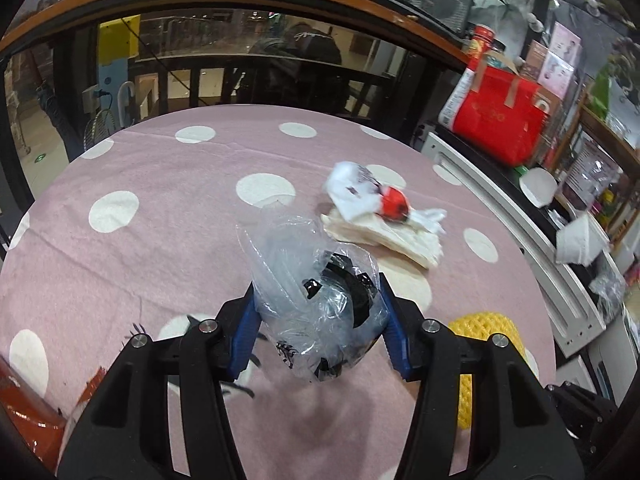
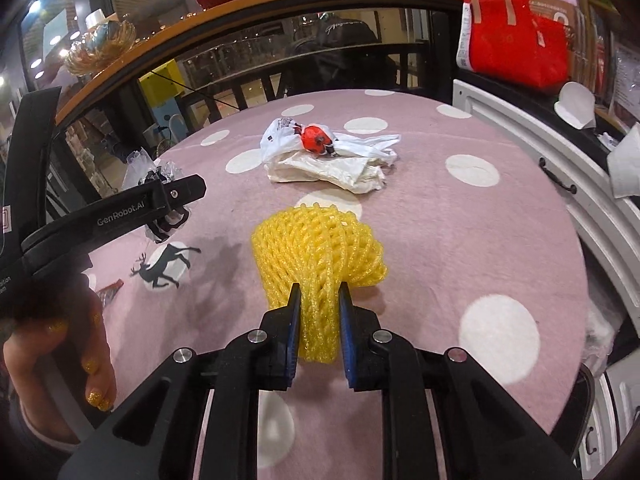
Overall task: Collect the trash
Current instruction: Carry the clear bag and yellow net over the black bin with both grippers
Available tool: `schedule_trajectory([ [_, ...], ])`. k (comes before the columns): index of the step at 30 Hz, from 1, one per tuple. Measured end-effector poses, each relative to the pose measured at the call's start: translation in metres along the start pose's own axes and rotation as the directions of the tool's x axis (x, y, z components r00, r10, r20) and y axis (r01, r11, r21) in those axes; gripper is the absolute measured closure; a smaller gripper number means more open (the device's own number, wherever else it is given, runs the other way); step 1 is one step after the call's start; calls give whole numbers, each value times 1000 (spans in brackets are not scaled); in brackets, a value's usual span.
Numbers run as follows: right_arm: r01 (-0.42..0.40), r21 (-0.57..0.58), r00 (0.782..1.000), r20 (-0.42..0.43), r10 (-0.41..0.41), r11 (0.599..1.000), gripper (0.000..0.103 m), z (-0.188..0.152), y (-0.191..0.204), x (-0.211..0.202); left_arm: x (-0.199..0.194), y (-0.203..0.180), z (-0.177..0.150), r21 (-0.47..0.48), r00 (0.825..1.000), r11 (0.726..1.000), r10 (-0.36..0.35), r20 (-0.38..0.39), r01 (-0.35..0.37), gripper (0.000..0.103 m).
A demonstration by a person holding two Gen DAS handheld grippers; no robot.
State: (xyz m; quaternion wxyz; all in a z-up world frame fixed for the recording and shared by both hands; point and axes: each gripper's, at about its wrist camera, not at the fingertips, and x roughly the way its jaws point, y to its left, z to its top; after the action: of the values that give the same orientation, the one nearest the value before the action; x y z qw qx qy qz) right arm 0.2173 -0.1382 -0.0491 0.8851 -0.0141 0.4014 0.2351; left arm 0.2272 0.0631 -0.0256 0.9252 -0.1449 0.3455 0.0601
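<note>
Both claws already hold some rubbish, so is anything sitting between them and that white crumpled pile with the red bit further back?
Nothing visible does. Between the yellow foam net in the right gripper and the white wrapper pile lies only bare polka-dot tablecloth. The left gripper, shut on a clear plastic bag, has the same open path.

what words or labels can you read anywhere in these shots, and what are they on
"GenRobot.AI": white lettering on the black arm of the left tool.
White plastic bag with black print: too blurred to read.
White receipt on the red fabric bag: too small to read.
</note>
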Motion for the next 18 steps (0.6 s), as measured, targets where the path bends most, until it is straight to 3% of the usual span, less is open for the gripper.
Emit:
schedule_trajectory([
  [8, 8, 42, 999, 44, -10, 999, 85, -24, -19, -36, -30, -26, -21, 74, 998, 996, -57, 15, 56, 49],
  [18, 93, 160, 989, 96, -109, 983, 85, -60, -66, -85, -56, -72, -55, 190, 985, 967, -169, -13, 169, 49],
])
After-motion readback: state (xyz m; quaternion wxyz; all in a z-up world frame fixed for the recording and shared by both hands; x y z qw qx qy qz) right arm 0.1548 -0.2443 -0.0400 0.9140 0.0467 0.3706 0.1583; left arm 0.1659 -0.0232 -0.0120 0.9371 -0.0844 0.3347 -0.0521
